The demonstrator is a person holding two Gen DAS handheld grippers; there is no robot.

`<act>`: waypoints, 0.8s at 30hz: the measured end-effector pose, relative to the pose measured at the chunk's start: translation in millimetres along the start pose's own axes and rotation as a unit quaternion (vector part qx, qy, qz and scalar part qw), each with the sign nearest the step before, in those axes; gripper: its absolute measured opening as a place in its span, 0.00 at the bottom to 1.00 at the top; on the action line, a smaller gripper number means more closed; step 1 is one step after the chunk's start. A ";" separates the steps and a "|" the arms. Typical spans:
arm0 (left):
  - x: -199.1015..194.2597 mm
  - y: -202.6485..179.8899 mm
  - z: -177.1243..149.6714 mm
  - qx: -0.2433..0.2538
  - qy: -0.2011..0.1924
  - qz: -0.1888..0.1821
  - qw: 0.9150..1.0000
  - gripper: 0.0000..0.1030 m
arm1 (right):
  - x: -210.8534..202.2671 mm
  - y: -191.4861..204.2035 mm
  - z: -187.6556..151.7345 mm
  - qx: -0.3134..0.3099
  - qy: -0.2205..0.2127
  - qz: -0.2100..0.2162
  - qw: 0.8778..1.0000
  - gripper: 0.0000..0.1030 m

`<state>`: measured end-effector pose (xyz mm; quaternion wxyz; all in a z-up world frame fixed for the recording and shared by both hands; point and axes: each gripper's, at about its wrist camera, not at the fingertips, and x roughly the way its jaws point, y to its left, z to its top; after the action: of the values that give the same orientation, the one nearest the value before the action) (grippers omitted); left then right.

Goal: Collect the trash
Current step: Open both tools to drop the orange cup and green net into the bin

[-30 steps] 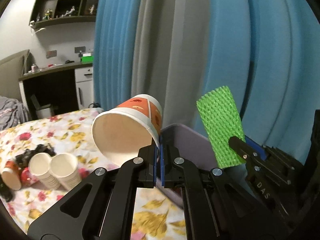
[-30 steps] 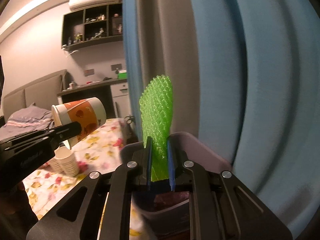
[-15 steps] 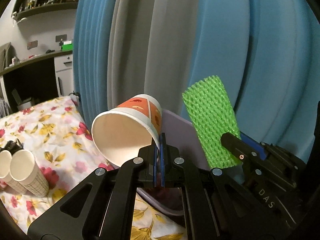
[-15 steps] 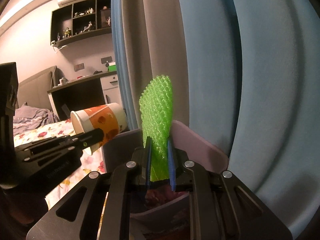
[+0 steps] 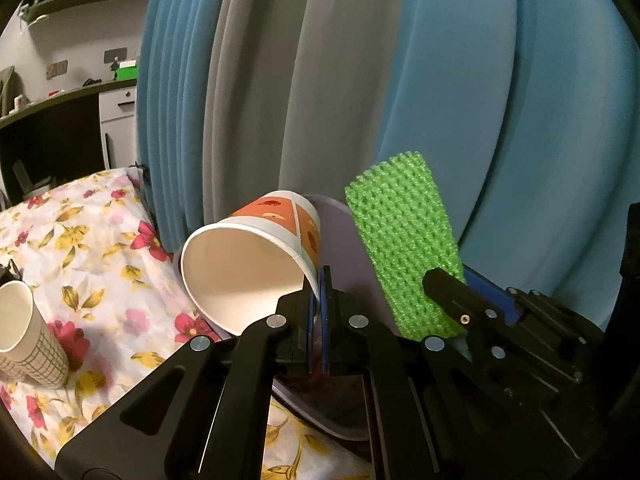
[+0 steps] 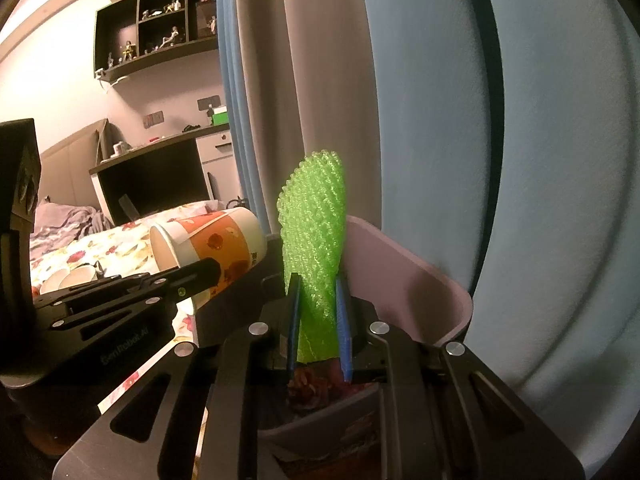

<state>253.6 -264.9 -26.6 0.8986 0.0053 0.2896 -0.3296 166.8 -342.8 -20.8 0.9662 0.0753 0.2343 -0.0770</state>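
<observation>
Both grippers moved closer to the lilac bin (image 6: 404,276) since a second ago. Left gripper (image 5: 319,296): fingers pinched on orange paper cup (image 5: 256,260) rim, cup tilted over bin. Right gripper (image 6: 319,320): fingers clamping green foam net (image 6: 316,248) upright above bin. Left gripper body lettering blurred, unreadable.

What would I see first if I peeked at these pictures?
The bright green foam net jumps out first, standing upright, pinched in the right gripper over the pale bin. Beside it, the left gripper holds an orange paper cup by its rim, tipped sideways near the bin.
</observation>
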 end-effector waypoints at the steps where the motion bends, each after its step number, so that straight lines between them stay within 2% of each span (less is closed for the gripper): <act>1: 2.1 1.7 0.7 -0.001 0.001 0.000 1.000 0.02 | 1.9 0.5 1.2 0.000 0.001 0.000 1.000 0.16; 10: 7.8 3.3 -1.8 -0.004 0.005 -0.006 1.000 0.02 | 7.9 -0.9 2.4 0.001 0.005 0.000 1.000 0.20; 20: 13.4 10.9 -5.6 -0.019 0.017 -0.023 0.999 0.02 | 6.8 -7.8 -1.2 0.005 0.003 -0.012 1.000 0.39; 22: 13.7 12.8 -5.5 -0.023 0.019 -0.021 0.999 0.08 | 5.0 -11.9 -2.8 0.007 0.001 -0.020 1.000 0.40; 24: 11.8 14.1 -5.8 -0.025 0.016 -0.019 0.999 0.22 | 2.4 -15.6 -3.7 0.010 0.000 -0.026 1.000 0.44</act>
<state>266.3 -259.7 -40.1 0.8871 -0.0171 0.3122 -0.3395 164.4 -357.6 -26.9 0.9631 0.0787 0.2353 -0.1044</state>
